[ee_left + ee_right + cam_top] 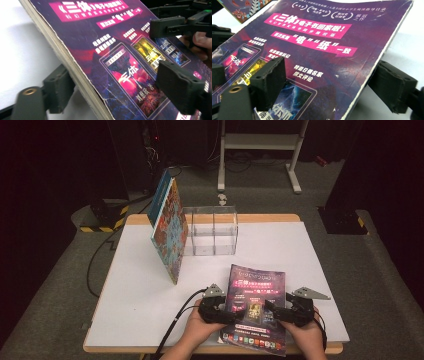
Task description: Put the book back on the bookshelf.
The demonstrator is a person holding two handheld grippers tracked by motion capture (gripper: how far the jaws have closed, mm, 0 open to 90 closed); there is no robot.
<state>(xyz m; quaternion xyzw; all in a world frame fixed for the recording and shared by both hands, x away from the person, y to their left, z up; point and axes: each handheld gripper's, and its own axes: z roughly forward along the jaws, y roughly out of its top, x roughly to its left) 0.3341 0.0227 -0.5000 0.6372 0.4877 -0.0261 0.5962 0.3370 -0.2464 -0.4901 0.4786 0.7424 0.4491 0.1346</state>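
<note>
book: purple-covered paperback (256, 307), near edge of the table (140, 310), right of centre, its lower end over that edge
left gripper (223, 312): clamped on book's left edge, one jaw over the cover, one under
right gripper (280, 314): clamped on right edge, same way
far-left: colourful book (169, 227) leaning on clear box (211, 231)

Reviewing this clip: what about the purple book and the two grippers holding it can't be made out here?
- Purple book: its near corners in the high view are covered by the left gripper and right gripper.
- Book's underside: hidden in both gripper views by the book itself.
- Pad contact: left gripper view cuts off the jaw tips; pressing or merely straddling is unclear.
- Small cover print: too small in the high view.
</note>
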